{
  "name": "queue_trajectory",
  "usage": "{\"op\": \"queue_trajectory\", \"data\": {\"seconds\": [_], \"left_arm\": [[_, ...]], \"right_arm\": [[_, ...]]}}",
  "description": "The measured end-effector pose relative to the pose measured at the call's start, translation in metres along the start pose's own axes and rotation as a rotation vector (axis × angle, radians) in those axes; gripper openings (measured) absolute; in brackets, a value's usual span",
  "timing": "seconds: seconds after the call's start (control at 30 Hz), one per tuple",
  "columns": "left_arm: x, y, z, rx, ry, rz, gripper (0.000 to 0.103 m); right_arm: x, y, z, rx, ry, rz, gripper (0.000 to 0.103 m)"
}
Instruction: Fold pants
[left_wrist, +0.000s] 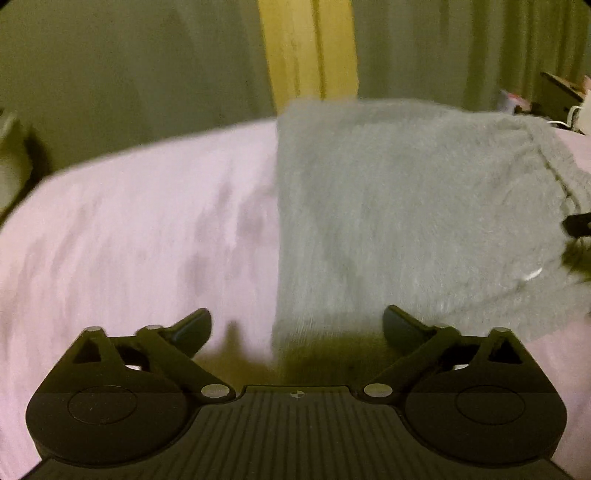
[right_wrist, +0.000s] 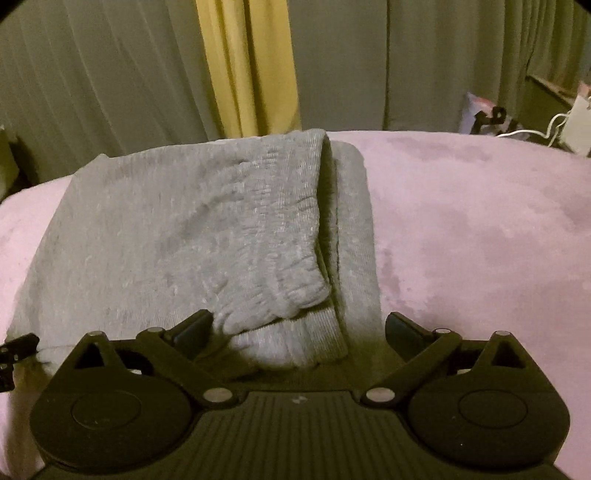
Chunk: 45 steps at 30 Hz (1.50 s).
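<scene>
Grey sweatpants (left_wrist: 399, 206) lie folded in a thick rectangle on the pink bed cover (left_wrist: 140, 229). In the right wrist view the pants (right_wrist: 177, 229) show the gathered waistband folded over on top, with a ribbed cuff at the near edge. My left gripper (left_wrist: 297, 326) is open and empty, just above the near left edge of the pants. My right gripper (right_wrist: 299, 330) is open and empty, its jaws on either side of the near right corner of the pants. The right gripper's tip shows at the right edge of the left wrist view (left_wrist: 578, 225).
The pink bed cover (right_wrist: 480, 229) spreads to both sides. Grey-green curtains (right_wrist: 92, 74) with a yellow strip (right_wrist: 251, 66) hang behind the bed. A white box with cables (right_wrist: 576, 125) and a shelf stand at the far right.
</scene>
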<state>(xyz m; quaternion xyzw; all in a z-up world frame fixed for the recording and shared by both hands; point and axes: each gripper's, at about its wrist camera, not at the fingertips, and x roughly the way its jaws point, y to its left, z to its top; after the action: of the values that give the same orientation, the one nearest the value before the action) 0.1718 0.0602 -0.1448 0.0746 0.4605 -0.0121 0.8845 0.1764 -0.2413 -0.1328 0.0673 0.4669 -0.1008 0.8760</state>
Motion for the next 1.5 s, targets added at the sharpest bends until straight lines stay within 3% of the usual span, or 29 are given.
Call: {"op": "queue_trajectory", "data": {"seconds": [0.07,0.13,0.2,0.37,0.5,0.53,0.6,0.7,0.8,0.93,1.03,1.3,1.5], "left_arm": [[0.008,-0.001,-0.009,-0.024,0.098,-0.017,0.102],[0.009,-0.006,-0.025,-0.026,0.169,0.014,0.102],[-0.007,-0.016,-0.044,-0.011,0.127,0.056,0.102],[-0.051,-0.055,-0.076,0.09,0.105,0.143,0.102],[-0.083,-0.07,-0.09,0.12,0.091,0.149,0.102],[-0.088,-0.069,-0.09,0.108,0.088,0.144,0.102],[-0.097,-0.06,-0.09,0.058,0.096,0.072,0.102],[-0.101,-0.046,-0.084,-0.027,0.17,0.017,0.102],[-0.107,-0.043,-0.069,-0.018,0.253,0.074,0.102],[-0.126,-0.041,-0.045,-0.039,0.242,0.073,0.102],[-0.139,-0.038,-0.027,-0.095,0.242,0.029,0.102],[-0.148,-0.047,-0.006,-0.067,0.258,0.056,0.102],[-0.146,-0.05,-0.001,-0.073,0.261,0.055,0.102]], "right_arm": [[-0.008,0.001,-0.007,0.025,0.018,-0.026,0.099],[-0.016,0.005,-0.021,0.022,0.056,-0.086,0.098],[-0.028,0.01,-0.045,-0.005,0.073,-0.119,0.098],[-0.07,0.026,-0.112,-0.021,0.113,-0.135,0.098],[-0.086,0.04,-0.149,-0.017,0.333,-0.021,0.098],[-0.09,0.044,-0.154,-0.035,0.359,-0.006,0.099],[-0.105,0.052,-0.157,-0.069,0.329,-0.045,0.099],[-0.118,0.06,-0.144,-0.14,0.301,-0.127,0.099],[-0.13,0.06,-0.12,-0.128,0.273,-0.15,0.099],[-0.141,0.056,-0.09,-0.048,0.259,-0.133,0.099],[-0.15,0.059,-0.074,-0.007,0.258,-0.105,0.099],[-0.171,0.08,-0.051,-0.059,0.213,-0.142,0.099],[-0.174,0.08,-0.041,-0.047,0.204,-0.116,0.099]]}}
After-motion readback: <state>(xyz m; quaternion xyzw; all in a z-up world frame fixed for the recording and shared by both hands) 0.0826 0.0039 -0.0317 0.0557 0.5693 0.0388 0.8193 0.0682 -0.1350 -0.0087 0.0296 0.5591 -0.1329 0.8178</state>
